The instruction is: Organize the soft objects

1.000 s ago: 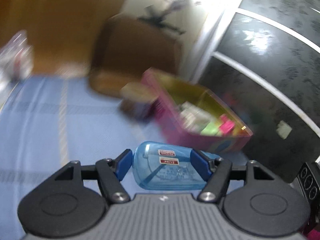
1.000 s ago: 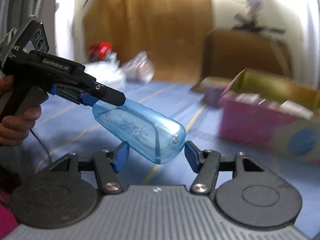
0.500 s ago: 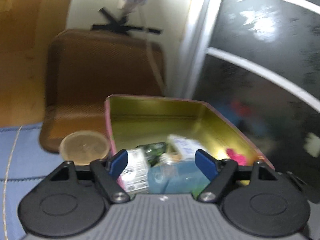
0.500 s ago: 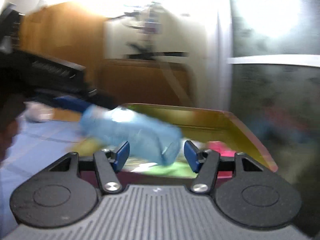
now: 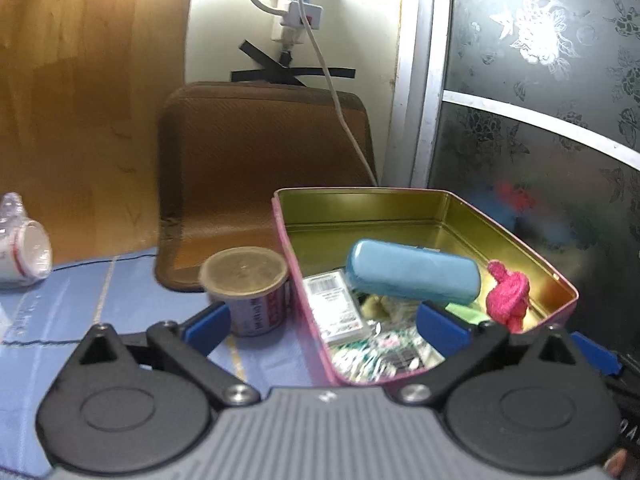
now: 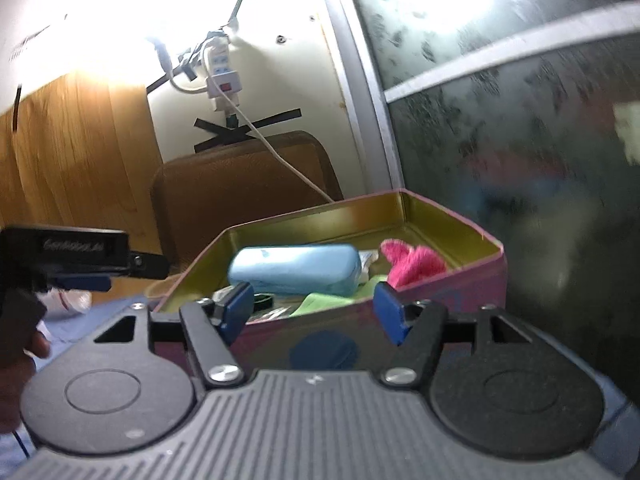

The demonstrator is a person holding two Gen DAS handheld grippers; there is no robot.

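Note:
A soft, light blue, bottle-shaped object (image 5: 412,276) lies loose inside the pink tin box (image 5: 360,208), on top of packets and beside a pink fuzzy toy (image 5: 508,294). My left gripper (image 5: 324,324) hovers at the tin's near rim. Its jaws are opening wide and nothing is between them. In the right wrist view the blue object (image 6: 294,270) and the pink toy (image 6: 412,264) rest in the tin (image 6: 452,224). My right gripper (image 6: 314,312) is in front of the tin's wall, its jaws opening and gripping nothing. The left gripper (image 6: 80,264) shows at the left there.
A lidded paper cup (image 5: 246,290) stands just left of the tin on the blue cloth (image 5: 60,320). A brown cushion (image 5: 260,160) leans on the wall behind. A dark patterned glass door (image 5: 540,140) closes off the right side. A clear plastic cup (image 5: 24,256) lies far left.
The left gripper carried the blue object over to the tin, opened its jaws and let it drop inside. The right gripper swung along toward the tin and opened slightly.

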